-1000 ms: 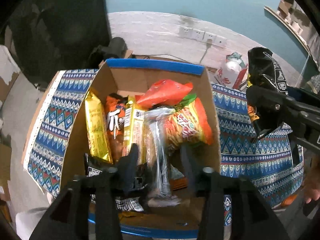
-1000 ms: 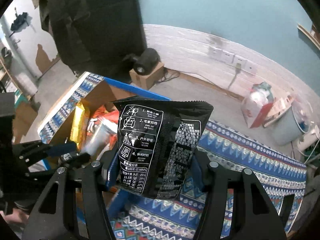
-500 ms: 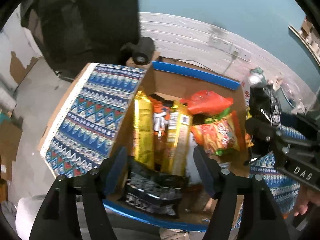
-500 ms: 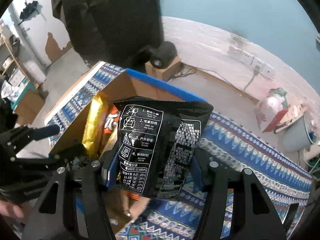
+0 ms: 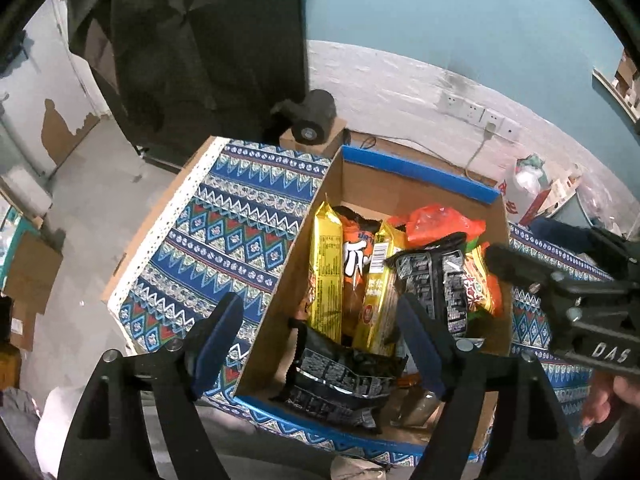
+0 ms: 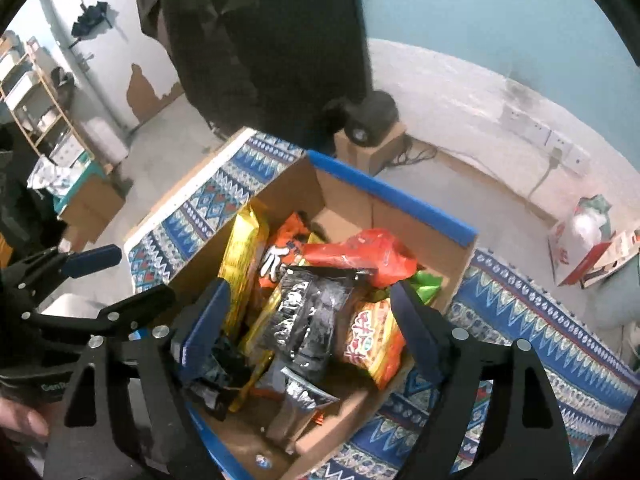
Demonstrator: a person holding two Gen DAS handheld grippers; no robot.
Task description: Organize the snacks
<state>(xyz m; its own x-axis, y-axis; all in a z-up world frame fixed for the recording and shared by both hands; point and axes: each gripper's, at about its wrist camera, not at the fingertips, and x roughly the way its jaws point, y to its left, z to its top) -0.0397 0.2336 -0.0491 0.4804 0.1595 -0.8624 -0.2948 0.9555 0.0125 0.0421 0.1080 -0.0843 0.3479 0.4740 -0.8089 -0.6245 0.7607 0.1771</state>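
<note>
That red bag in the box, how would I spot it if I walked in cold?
Look for the cardboard box with blue-taped rims on the patterned blue cloth. Toward its far side, the red bag lies on top of the other snacks, behind the black packet. It is the only plain, glossy red one; its neighbours are yellow, orange or black with print.

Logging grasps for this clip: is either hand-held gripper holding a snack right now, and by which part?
Nothing is held. The right hand-held gripper is open above the black packet lying in the box; the left hand-held gripper is open too.
</note>
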